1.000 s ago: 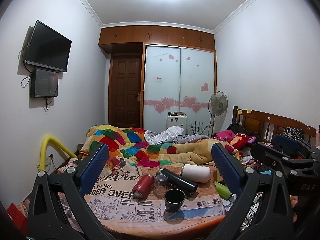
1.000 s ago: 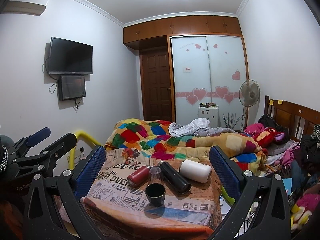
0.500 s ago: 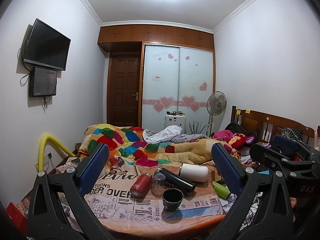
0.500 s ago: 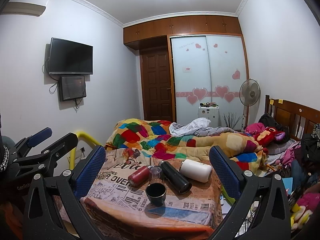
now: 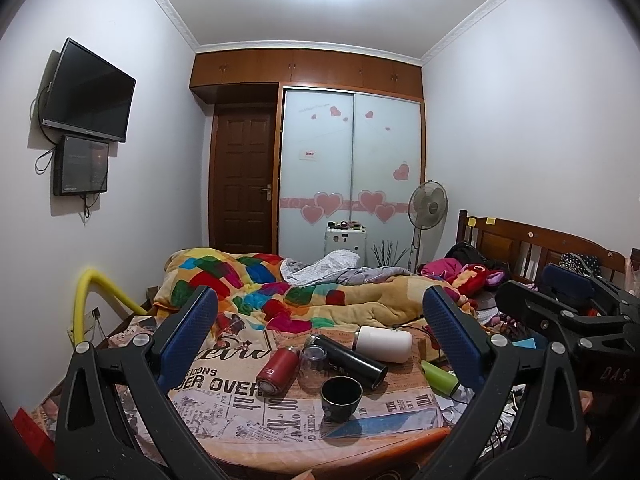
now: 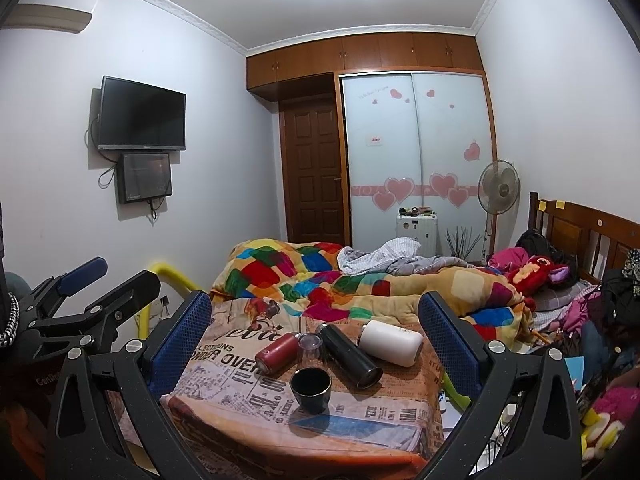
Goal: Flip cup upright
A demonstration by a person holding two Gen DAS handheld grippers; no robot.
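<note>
A small table covered in newsprint cloth [image 5: 224,412] [image 6: 240,408] holds several vessels. A black cup [image 5: 341,398] [image 6: 310,390] stands upright near the front edge. Behind it lie a red flask [image 5: 277,371] [image 6: 277,352], a black flask [image 5: 352,362] [image 6: 352,356] and a white flask [image 5: 384,344] [image 6: 391,342], all on their sides. A clear glass [image 5: 313,365] [image 6: 308,350] stands mouth down between the red and black flasks. My left gripper [image 5: 320,340] and right gripper [image 6: 314,338] are both open, empty, and held back from the table.
A bed with a colourful quilt [image 5: 280,292] lies behind the table. A yellow pipe [image 5: 86,296] stands at the left. A green bottle [image 5: 440,374] lies off the table's right side. The right gripper shows in the left wrist view [image 5: 568,320].
Both views have shifted slightly; the table and vessels sit a little lower in the left wrist view. No vessel has moved and both grippers stay open.
</note>
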